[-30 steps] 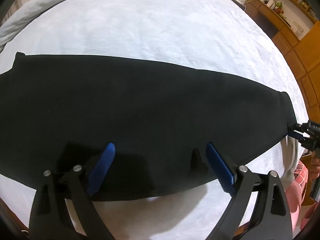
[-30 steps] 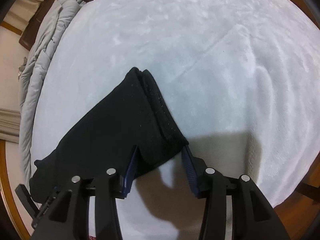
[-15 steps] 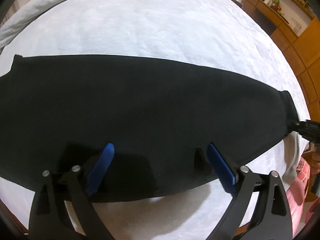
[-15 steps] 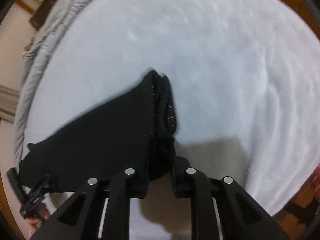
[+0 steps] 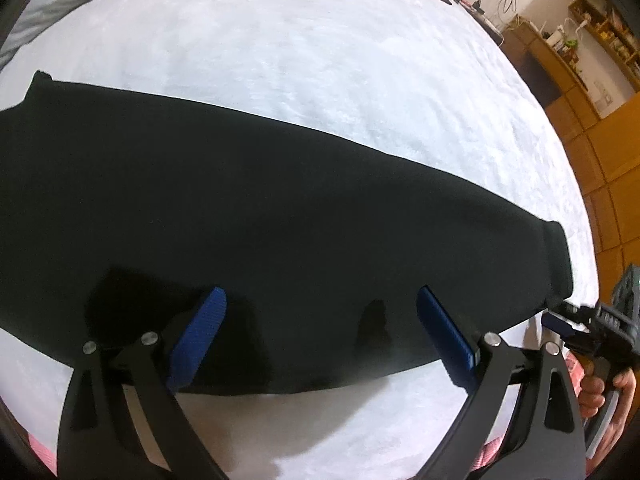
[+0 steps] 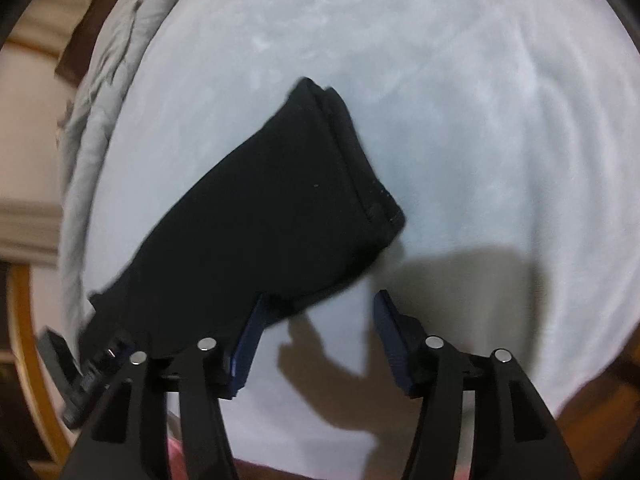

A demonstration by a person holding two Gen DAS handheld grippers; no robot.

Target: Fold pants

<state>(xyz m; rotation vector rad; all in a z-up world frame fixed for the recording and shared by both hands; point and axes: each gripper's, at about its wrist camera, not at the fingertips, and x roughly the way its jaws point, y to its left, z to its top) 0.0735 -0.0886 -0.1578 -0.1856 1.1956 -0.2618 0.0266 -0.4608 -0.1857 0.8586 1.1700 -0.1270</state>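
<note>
Black pants [image 5: 256, 216] lie flat on the white bedspread [image 5: 320, 60], folded lengthwise into one long band. My left gripper [image 5: 320, 332] is open, its blue pads over the near edge of the pants at the middle. In the right wrist view the hem end of the pants [image 6: 280, 208] lies just beyond my right gripper [image 6: 316, 344], which is open and empty; its left pad is at the cloth's near edge. The right gripper also shows in the left wrist view [image 5: 568, 324] at the hem corner.
A grey duvet [image 6: 100, 120] is bunched along the far side of the bed. Wooden cabinets and shelves [image 5: 600, 80] stand beyond the bed at right. The bed's near edge lies just below both grippers.
My right gripper closed on the hem half a second ago and is open again now, drawn slightly back. The hem has shifted. The left gripper has barely moved.
</note>
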